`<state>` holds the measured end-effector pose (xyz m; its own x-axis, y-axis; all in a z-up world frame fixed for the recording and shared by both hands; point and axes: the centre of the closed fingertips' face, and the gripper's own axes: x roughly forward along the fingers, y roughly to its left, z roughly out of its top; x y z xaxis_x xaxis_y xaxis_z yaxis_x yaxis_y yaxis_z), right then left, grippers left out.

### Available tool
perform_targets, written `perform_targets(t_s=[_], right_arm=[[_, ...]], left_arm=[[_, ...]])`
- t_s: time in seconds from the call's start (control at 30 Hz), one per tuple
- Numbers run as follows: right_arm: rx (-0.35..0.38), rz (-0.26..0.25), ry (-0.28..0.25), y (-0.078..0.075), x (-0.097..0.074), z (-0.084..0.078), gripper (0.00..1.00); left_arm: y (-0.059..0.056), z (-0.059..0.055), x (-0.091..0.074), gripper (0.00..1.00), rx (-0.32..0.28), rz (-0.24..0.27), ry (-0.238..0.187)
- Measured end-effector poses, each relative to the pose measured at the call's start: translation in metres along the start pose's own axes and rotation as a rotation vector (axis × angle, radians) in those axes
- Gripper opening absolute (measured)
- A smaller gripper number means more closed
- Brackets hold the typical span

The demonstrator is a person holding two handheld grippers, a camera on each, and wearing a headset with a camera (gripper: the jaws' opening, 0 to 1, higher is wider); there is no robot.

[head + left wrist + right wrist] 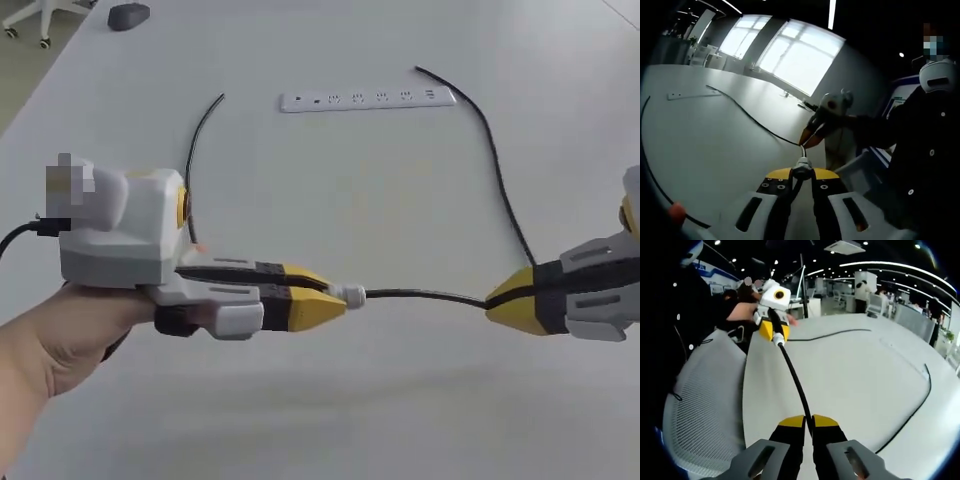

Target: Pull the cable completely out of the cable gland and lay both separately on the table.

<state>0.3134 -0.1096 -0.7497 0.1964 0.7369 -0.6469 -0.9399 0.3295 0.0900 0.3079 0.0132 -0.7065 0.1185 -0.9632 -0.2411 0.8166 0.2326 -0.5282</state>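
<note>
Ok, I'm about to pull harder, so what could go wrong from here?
The gland sits at the very tips of the left gripper's fingers, so a hard tug may pop it free. The cable could also slide through the right gripper, and its loose end near the power strip may whip across the table.

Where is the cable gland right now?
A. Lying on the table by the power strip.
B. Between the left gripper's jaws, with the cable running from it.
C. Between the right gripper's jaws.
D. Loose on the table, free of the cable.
B: the cable gland sits at the tips of the left gripper, and the cable runs from it to the right gripper, which is shut on it.
</note>
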Motion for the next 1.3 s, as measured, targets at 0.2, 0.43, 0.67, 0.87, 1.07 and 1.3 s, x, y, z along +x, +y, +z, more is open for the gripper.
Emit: perform_targets(t_s=[0.2, 0.43, 0.67, 0.87, 1.07, 1.3], right_arm=[[0.048, -0.037, 0.026, -0.009, -0.006, -0.018, 0.00], [0.091, -0.066, 0.076, -0.013, -0.007, -0.041, 0.00], [0.094, -0.065, 0.082, -0.014, -0.008, -0.042, 0.00], [0.106, -0.058, 0.087, -0.012, -0.007, -0.042, 0.01], [0.120, -0.050, 0.072, -0.011, -0.008, -0.038, 0.03], [0.112, -0.009, -0.035, 0.001, -0.005, 0.004, 0.13]], left_arm=[[0.000, -0.002, 0.001, 0.15, -0.004, -0.003, 0.007], [0.000, -0.004, 0.004, 0.15, 0.000, -0.005, 0.016], [0.000, -0.004, 0.007, 0.15, 0.004, -0.008, 0.017], [0.001, -0.002, 0.007, 0.15, 0.005, -0.005, 0.010], [0.001, 0.001, 0.005, 0.15, 0.006, -0.003, 0.000], [0.000, 0.000, 0.006, 0.15, 0.010, -0.003, 0.004]])
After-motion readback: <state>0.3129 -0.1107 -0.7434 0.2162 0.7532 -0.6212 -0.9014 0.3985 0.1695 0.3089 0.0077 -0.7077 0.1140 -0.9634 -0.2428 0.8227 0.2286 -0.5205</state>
